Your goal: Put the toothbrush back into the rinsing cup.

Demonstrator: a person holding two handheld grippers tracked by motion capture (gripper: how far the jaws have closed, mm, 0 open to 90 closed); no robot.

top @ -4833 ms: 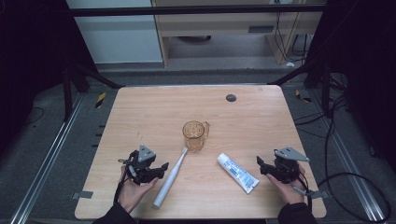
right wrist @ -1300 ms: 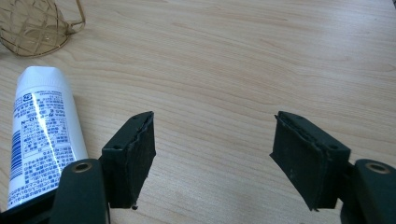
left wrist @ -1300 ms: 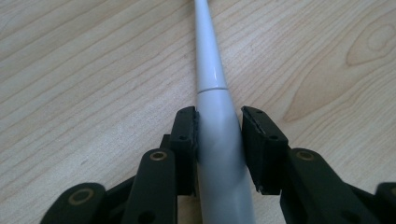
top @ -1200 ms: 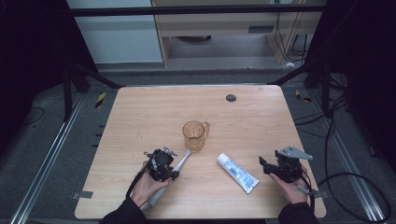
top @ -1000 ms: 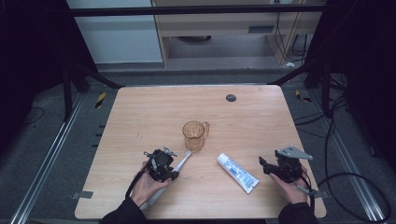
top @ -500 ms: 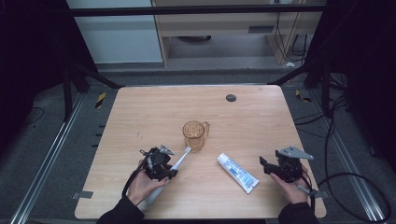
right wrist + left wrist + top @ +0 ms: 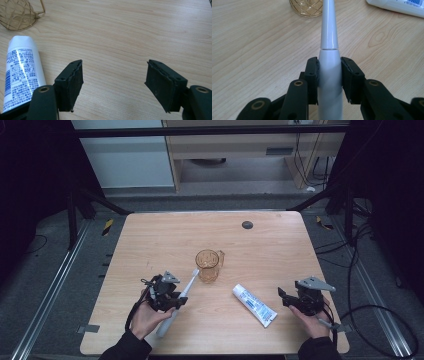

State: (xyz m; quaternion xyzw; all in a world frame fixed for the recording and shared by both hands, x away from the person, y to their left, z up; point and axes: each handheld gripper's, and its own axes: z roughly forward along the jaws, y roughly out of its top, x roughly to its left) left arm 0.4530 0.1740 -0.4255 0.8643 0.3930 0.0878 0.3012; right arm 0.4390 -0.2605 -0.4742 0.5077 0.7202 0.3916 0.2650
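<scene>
My left gripper (image 7: pixel 175 301) (image 7: pixel 329 75) is shut on the thick white handle of an electric toothbrush (image 7: pixel 182 291) (image 7: pixel 329 45). The brush is tilted, its head raised toward an amber glass cup (image 7: pixel 207 265) (image 7: pixel 306 7) and its butt end low near the table's front. A white toothpaste tube (image 7: pixel 254 304) (image 7: pixel 21 67) (image 7: pixel 397 5) lies flat right of the cup. My right gripper (image 7: pixel 284 296) (image 7: pixel 113 82) rests open on the table just right of the tube, nothing between its pads.
The wooden table (image 7: pixel 150 240) has a small dark round mark (image 7: pixel 247 224) near its far edge. Cables trail on the floor at the right (image 7: pixel 365 285). A shelf unit stands beyond the table (image 7: pixel 235 150).
My left gripper has lifted the toothbrush off the table and tilted its head up toward the cup. The right gripper and the tube have stayed put.
</scene>
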